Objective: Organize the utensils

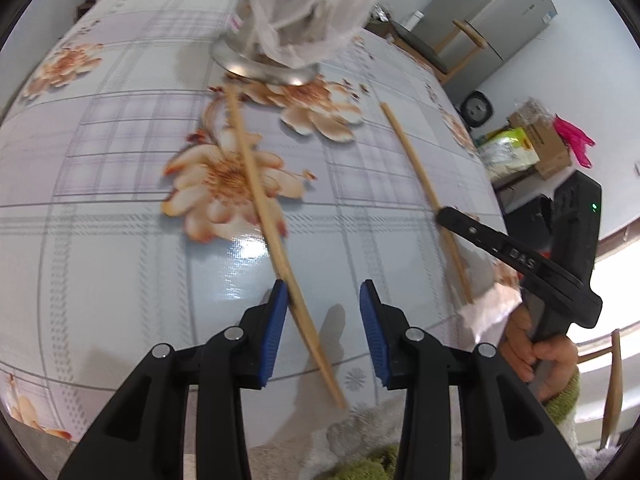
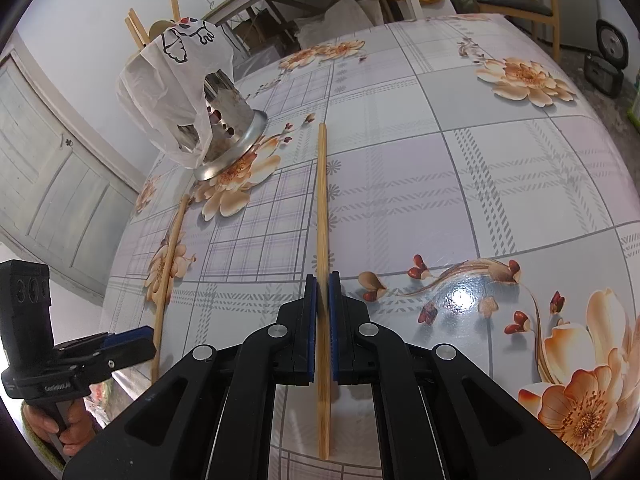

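A bamboo chopstick [image 1: 256,184] lies on the flowered tablecloth [image 1: 120,200], its near end between the pads of my open left gripper [image 1: 322,292], close against the left pad [image 1: 276,332]. My right gripper [image 2: 323,280] is shut on a second chopstick [image 2: 322,200], which points away across the table; that chopstick [image 1: 416,168] and the right gripper [image 1: 444,214] also show in the left wrist view. A perforated steel utensil holder [image 2: 228,120] stands further back, draped in a white plastic bag [image 2: 172,80], with chopsticks [image 2: 136,28] sticking out of it. The left gripper [image 2: 136,340] shows at lower left beside the first chopstick [image 2: 170,256].
The table's right edge [image 1: 486,168] drops off to a floor with boxes and bags [image 1: 532,140], a wooden chair [image 1: 460,44] and a grey fridge [image 1: 492,12]. A panelled door [image 2: 52,184] stands left of the table. A person's hand [image 1: 536,356] holds the right gripper.
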A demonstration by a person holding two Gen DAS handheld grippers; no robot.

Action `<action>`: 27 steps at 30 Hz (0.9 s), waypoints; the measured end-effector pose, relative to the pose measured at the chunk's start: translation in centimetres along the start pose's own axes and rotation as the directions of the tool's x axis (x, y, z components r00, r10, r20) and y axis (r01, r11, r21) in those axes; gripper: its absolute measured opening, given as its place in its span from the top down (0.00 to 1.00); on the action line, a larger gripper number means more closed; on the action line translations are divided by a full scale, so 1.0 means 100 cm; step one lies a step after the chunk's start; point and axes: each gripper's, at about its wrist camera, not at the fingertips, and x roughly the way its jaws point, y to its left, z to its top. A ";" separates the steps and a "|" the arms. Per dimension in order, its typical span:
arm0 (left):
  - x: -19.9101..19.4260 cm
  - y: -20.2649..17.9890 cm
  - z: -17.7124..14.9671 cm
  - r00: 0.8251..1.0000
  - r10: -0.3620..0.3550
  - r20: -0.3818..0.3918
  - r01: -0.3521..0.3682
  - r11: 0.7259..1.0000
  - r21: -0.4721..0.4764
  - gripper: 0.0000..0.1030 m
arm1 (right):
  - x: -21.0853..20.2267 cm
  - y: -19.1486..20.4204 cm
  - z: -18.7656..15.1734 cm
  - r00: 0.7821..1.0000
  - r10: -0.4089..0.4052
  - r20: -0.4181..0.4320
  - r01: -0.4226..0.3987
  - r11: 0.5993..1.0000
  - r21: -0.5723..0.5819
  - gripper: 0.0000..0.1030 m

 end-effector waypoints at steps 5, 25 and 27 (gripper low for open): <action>-0.003 -0.003 0.015 0.998 0.052 0.027 -0.053 0.998 0.039 0.65 | 0.001 0.000 0.000 1.000 0.005 0.001 -0.005 1.000 0.003 0.96; 0.040 -0.004 0.080 0.891 0.421 0.170 -0.449 0.873 0.192 0.89 | 0.001 0.000 0.000 1.000 0.005 -0.010 -0.005 1.000 -0.006 0.96; 0.041 -0.004 0.079 0.886 0.426 0.182 -0.457 0.867 0.197 0.90 | 0.000 0.001 0.001 1.000 0.002 -0.013 -0.002 1.000 -0.022 0.96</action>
